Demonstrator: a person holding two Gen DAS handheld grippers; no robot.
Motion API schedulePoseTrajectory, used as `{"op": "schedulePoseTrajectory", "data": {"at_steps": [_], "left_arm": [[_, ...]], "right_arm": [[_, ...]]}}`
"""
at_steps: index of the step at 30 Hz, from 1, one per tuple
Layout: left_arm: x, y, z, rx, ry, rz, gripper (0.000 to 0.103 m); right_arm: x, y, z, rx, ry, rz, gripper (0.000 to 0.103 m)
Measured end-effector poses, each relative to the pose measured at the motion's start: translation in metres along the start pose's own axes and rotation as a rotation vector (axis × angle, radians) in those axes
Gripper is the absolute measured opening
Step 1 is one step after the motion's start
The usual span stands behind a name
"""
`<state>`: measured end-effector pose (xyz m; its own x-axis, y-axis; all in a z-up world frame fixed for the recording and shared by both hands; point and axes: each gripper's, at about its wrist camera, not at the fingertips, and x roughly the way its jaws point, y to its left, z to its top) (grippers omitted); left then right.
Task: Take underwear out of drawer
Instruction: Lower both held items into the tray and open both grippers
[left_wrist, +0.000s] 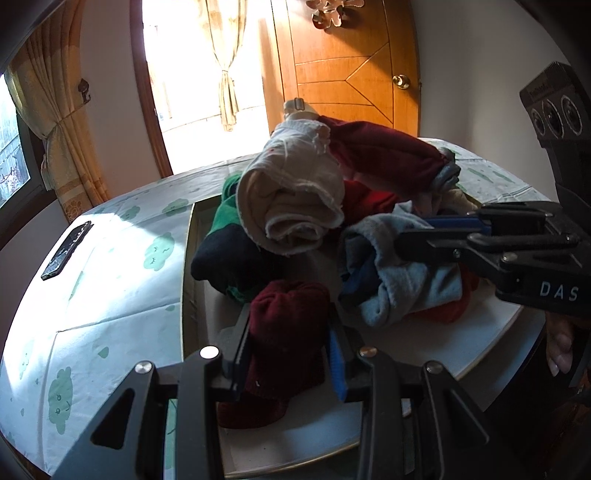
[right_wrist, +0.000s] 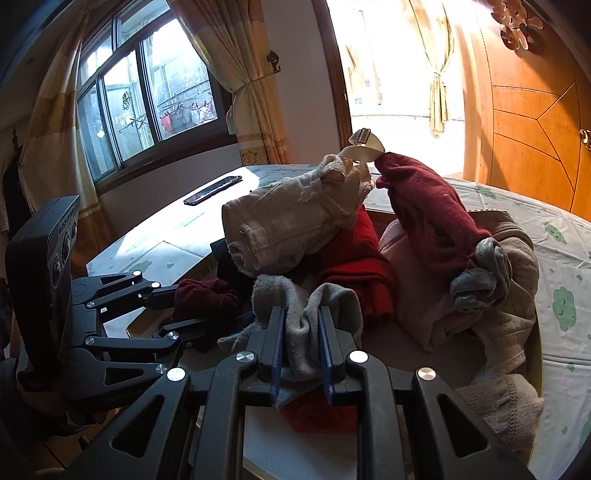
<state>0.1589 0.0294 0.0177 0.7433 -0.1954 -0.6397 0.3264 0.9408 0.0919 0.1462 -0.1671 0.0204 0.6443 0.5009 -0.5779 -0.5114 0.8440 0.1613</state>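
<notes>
Black linked-bar left gripper (left_wrist: 291, 354) and right gripper (right_wrist: 301, 332): silver round screws, blue finger pads, white "DAS" lettering, triple-lens camera block.

1. Setting identified as a home bedroom.
2. Bed sheet (left_wrist: 110, 280) with green cloud print noted.
3. Tied-back curtains (right_wrist: 251, 85) at a window (right_wrist: 147, 92) recorded.
4. Panelled wooden door (left_wrist: 343, 74) and heaped clothing (right_wrist: 295, 221) observed.

Left gripper (left_wrist: 288, 354) and right gripper (right_wrist: 301, 332), jaws clamped (both angled downward)

garments (left_wrist: 291, 199) heaped in drawer (left_wrist: 190, 266), phone (left_wrist: 66, 249) left
</notes>
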Motion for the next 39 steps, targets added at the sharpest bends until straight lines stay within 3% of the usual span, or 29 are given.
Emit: {"op": "schedulePoseTrajectory", "data": {"at_steps": [10,13,15,16,18,21,24,28,35,39], "left_arm": [[-0.001,0.000,0.000,0.002,-0.005,0.006,0.041],[-0.003,-0.001,0.000,-0.002,-0.010,0.007,0.043],[-0.004,-0.002,-0.001,-0.003,-0.010,0.004,0.045],[-0.005,-0.003,-0.001,-0.002,-0.011,0.003,0.045],[-0.009,-0.004,-0.001,-0.004,-0.016,0.006,0.049],[-0.015,-0.005,-0.001,-0.005,-0.036,0.020,0.064],[-0.020,-0.007,0.000,-0.006,-0.040,0.018,0.065],[-0.030,-0.010,-0.001,-0.010,-0.062,0.030,0.077],[-0.065,-0.014,-0.002,-0.039,-0.125,0.019,0.079],[-0.096,-0.017,-0.005,-0.061,-0.203,0.033,0.093]], "right_arm": [[-0.001,0.003,0.002,0.000,-0.007,-0.006,0.023],[-0.003,0.000,0.001,0.006,-0.013,-0.004,0.036],[-0.005,0.000,0.001,0.012,-0.019,-0.005,0.053],[-0.007,-0.001,0.000,0.015,-0.026,-0.005,0.054],[-0.011,-0.001,-0.001,0.021,-0.039,0.001,0.055],[-0.016,-0.003,-0.002,0.031,-0.049,0.000,0.057],[-0.018,-0.006,-0.004,0.043,-0.051,-0.007,0.059],[-0.024,-0.007,-0.006,0.055,-0.055,-0.012,0.059],[-0.056,0.000,-0.006,0.024,-0.113,-0.033,0.060],[-0.090,0.011,-0.010,-0.011,-0.179,-0.068,0.067]]}}
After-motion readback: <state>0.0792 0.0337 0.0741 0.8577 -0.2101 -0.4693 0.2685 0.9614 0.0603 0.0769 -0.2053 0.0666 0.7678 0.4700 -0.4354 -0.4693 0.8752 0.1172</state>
